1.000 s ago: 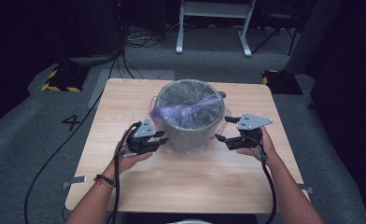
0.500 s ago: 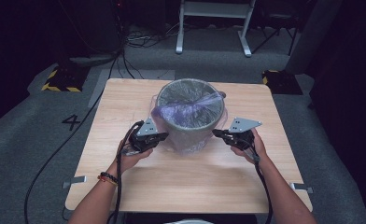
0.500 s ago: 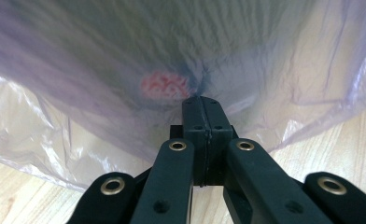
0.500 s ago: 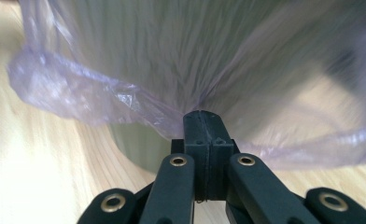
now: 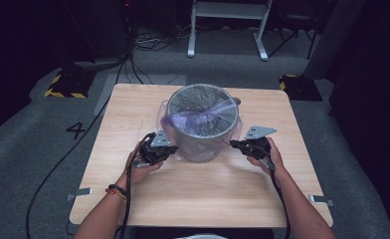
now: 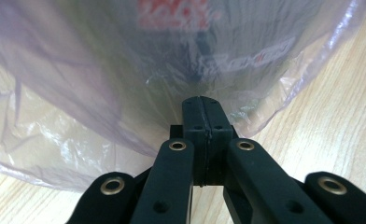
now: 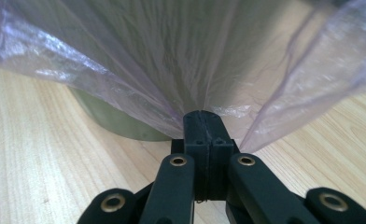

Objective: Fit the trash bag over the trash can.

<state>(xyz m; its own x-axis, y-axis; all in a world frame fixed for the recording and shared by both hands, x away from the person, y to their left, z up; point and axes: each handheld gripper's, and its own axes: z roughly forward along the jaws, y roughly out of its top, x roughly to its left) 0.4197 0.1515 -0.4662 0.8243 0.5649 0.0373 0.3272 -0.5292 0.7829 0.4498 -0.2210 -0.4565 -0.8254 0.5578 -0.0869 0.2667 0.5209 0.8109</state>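
Pinching bag film low at bin left and right, both grippers clamped, probably to draw liner down over rim.

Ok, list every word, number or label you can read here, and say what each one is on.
"4": a dark numeral marked on the grey floor left of the table.
Red printing on the bin, seen through the plastic bag in the left gripper view: too blurred to read.
Nothing else legible.
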